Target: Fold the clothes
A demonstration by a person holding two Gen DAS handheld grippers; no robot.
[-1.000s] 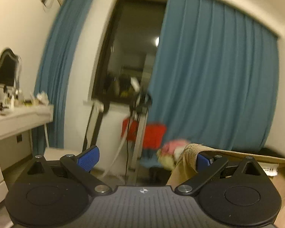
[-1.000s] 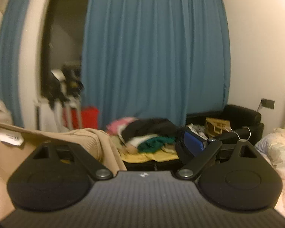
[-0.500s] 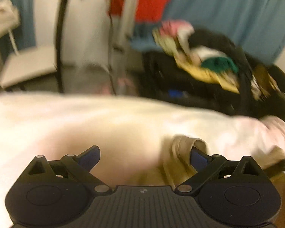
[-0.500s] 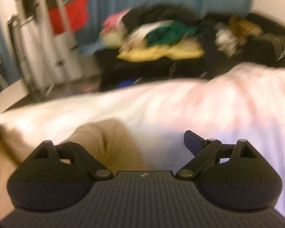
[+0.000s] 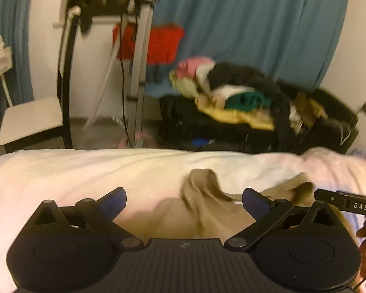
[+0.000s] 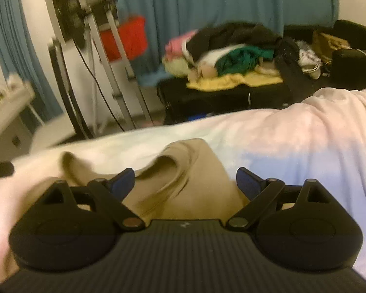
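Room: blue curtain (image 5: 256,24) behind, heap of clothes (image 6: 231,56) on a dark sofa, a metal stand (image 5: 139,56) by the window
Surface: pale bedspread (image 5: 85,168) fills the foreground in both my views
Garment: tan garment (image 6: 183,171) lies rumpled on the bedspread, right under both tools; one bunched end rises toward the far edge of the bed; too crumpled and blurred for me to call its long axis
Left claw: left gripper (image 5: 184,199) stands wide, blue pads apart, nothing between them, cloth just below
Right claw: right gripper (image 6: 185,182) also wide and gripping nothing, over the tan folds
Neighbour: in my left view the other tool's black body sits at the right edge
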